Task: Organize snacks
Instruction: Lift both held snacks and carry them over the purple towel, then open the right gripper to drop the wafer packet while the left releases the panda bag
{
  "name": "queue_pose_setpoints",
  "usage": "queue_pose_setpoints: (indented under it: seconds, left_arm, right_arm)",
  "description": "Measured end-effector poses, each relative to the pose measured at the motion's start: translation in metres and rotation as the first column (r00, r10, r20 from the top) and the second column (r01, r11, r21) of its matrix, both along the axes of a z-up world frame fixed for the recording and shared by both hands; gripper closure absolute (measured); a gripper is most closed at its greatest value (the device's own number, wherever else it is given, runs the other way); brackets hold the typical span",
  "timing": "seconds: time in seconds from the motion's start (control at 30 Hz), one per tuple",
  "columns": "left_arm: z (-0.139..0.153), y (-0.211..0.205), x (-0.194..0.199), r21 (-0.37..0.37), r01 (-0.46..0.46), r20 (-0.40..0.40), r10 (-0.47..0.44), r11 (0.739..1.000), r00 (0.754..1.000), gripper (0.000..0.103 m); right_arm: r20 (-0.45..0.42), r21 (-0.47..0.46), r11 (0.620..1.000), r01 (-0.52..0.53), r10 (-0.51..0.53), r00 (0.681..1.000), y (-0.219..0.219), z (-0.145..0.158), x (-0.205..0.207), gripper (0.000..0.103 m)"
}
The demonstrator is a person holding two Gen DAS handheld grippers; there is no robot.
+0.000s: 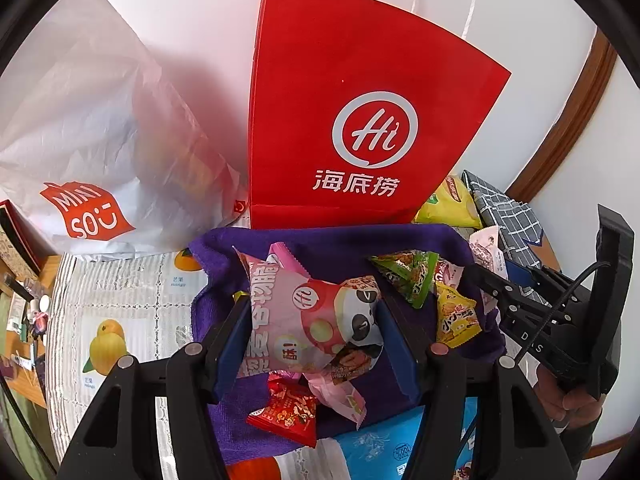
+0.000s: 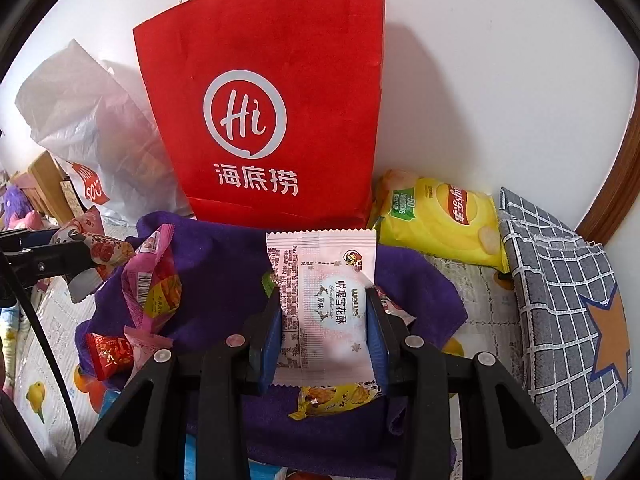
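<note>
A pink panda snack packet sits between the blue pads of my left gripper, which is shut on it above a purple cloth. In the right wrist view my right gripper is shut on a pale pink and white snow-crisp packet, held upright over the same purple cloth. Loose snacks lie on the cloth: a green packet, a yellow packet, a red packet. A red paper bag stands behind the cloth, seen in the other view as the red paper bag.
A white plastic shopping bag slumps left of the red bag. A yellow crisps bag and a grey checked pouch lie at the right. A fruit-print tablecloth covers the table. A white wall rises close behind.
</note>
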State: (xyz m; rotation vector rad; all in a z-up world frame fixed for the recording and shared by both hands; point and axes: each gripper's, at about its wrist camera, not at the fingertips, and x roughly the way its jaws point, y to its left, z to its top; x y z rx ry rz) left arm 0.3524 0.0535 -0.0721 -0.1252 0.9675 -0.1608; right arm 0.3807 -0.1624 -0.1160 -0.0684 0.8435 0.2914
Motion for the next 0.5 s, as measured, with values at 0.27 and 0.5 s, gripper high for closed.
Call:
queue_pose_setpoints:
  seconds: [0.27, 0.5]
  left_arm:
    - [-0.001, 0.0, 0.001, -0.002, -0.001, -0.005, 0.001, 1.0, 1.0, 0.042]
    - [-0.002, 0.001, 0.001, -0.003, -0.003, -0.01, 0.003, 1.0, 1.0, 0.042]
  right_arm:
    - [-0.025, -0.018, 1.0, 0.004, -0.004, 1.0, -0.003, -0.003, 0.002, 0.065]
    - [-0.054, -0.035, 0.999, -0.006, 0.004, 0.999, -0.002, -0.01, 0.005, 0.065]
